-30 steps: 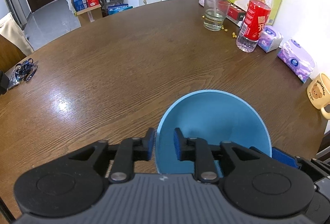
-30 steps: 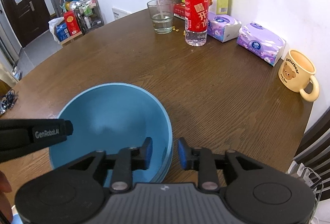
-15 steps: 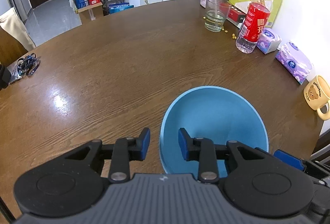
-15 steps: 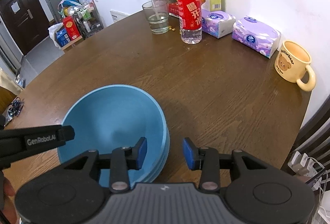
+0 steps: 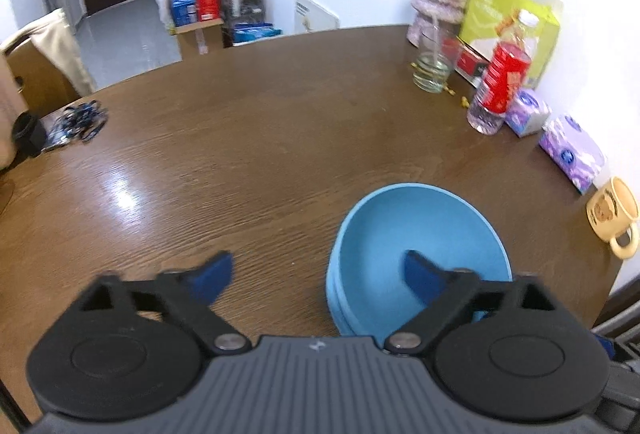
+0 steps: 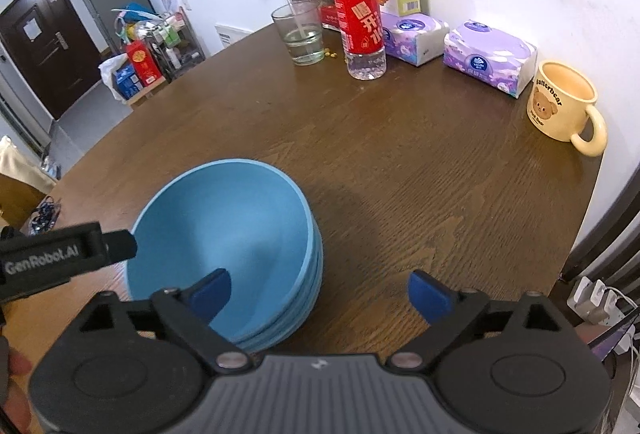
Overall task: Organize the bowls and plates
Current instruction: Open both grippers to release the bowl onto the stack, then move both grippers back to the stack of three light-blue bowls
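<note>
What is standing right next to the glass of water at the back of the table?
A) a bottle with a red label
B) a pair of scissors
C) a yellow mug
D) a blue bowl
A: the bottle with a red label stands just beside the glass, while the mug and bowls sit well apart from it.

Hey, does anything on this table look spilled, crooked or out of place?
Mostly tidy. The stacked blue bowls sit nested and level. The only stray bits are small yellow pieces scattered on the table beside the glass; I cannot tell what they are.
</note>
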`<move>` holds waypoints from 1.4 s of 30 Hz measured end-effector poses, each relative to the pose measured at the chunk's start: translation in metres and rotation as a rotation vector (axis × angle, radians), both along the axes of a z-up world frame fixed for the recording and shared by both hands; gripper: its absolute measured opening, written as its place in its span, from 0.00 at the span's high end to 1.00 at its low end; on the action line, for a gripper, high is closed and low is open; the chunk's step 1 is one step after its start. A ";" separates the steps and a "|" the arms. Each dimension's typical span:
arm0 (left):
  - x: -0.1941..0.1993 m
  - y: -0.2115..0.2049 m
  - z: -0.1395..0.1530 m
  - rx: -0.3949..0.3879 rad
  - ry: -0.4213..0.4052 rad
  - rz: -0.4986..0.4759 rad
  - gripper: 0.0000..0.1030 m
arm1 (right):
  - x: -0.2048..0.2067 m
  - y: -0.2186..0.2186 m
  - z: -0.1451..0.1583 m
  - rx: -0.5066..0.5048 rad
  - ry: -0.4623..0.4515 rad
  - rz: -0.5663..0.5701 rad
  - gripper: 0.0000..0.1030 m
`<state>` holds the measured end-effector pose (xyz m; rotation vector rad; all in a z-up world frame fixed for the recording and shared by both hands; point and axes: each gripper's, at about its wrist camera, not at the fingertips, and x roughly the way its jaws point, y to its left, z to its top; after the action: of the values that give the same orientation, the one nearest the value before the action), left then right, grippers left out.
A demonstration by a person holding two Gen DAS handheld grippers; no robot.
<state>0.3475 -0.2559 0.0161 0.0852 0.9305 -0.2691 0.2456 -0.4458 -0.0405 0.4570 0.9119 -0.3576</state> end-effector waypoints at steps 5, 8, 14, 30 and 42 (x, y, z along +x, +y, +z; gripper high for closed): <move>-0.017 0.016 0.006 -0.027 -0.021 0.065 0.00 | -0.014 0.006 0.010 -0.024 -0.035 0.055 0.00; -0.028 0.027 0.009 -0.037 -0.029 0.096 0.00 | -0.023 0.011 0.016 -0.031 -0.053 0.094 0.00; -0.052 0.052 0.016 -0.043 -0.039 0.134 0.00 | -0.043 0.022 0.027 -0.044 -0.095 0.132 0.00; -0.108 0.132 0.041 -0.077 -0.098 0.166 0.00 | -0.094 0.085 0.042 -0.155 -0.160 0.169 0.00; -0.149 0.173 0.048 -0.087 -0.111 0.176 0.00 | -0.131 0.118 0.051 -0.151 -0.190 0.191 0.00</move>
<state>0.1984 -0.0829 0.0643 -0.0609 0.8093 -0.1399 0.1142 -0.3282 0.0102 0.2576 0.7309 -0.2027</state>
